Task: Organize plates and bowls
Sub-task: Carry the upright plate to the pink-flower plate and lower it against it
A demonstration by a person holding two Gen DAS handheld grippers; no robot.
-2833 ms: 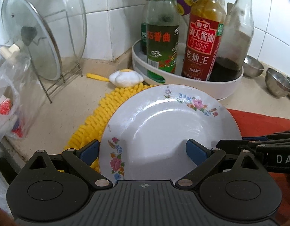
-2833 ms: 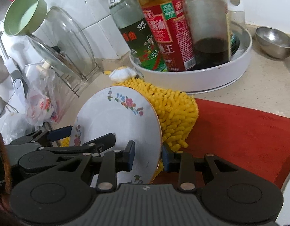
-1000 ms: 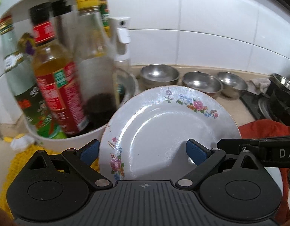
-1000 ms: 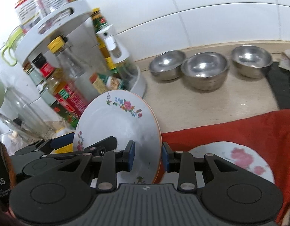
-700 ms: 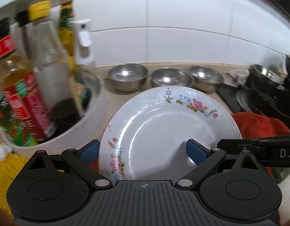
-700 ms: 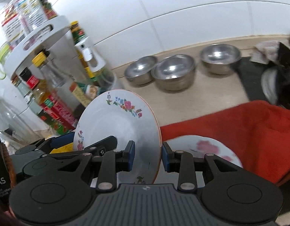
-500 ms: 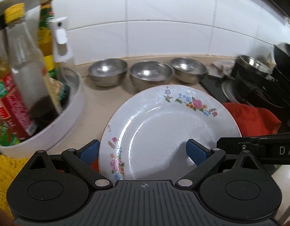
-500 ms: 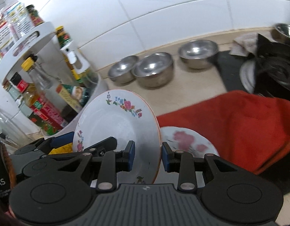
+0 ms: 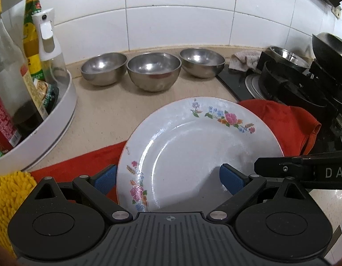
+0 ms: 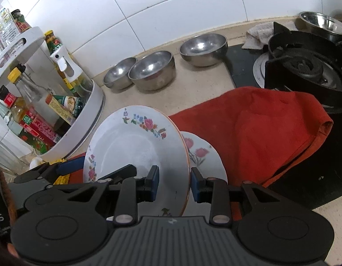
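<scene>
Carried plate: a white round ceramic plate with a floral rim (image 10: 135, 153) is held tilted, above a red cloth (image 10: 259, 130) spread on the beige counter (image 9: 117, 110).
Right gripper (image 10: 173, 182): its jaws are clenched on the plate's near rim, one blue pad on each face.
Left gripper (image 9: 168, 178): its blue pads are spread wide either side of the plate's edge; whether they press on it cannot be told.
Second plate: a white plate with pink flowers (image 10: 202, 153) lies flat on the cloth, just behind and beneath the carried one.
Bowls: three round steel bowls (image 9: 153, 71) are lined up by the tiled wall, the left two touching.
Risk: a chip or clatter is judged likely if the tilted rim is dropped onto the lower plate; slip is possible, since glazed ware is held by one narrow pinch.
Edges: a white turntable rack of sauce bottles (image 10: 66, 110) stands close on the left, a black gas stove (image 10: 308, 66) close on the right.
Open room: bare counter is seen between cloth and bowls; the cloth's right part is free.
</scene>
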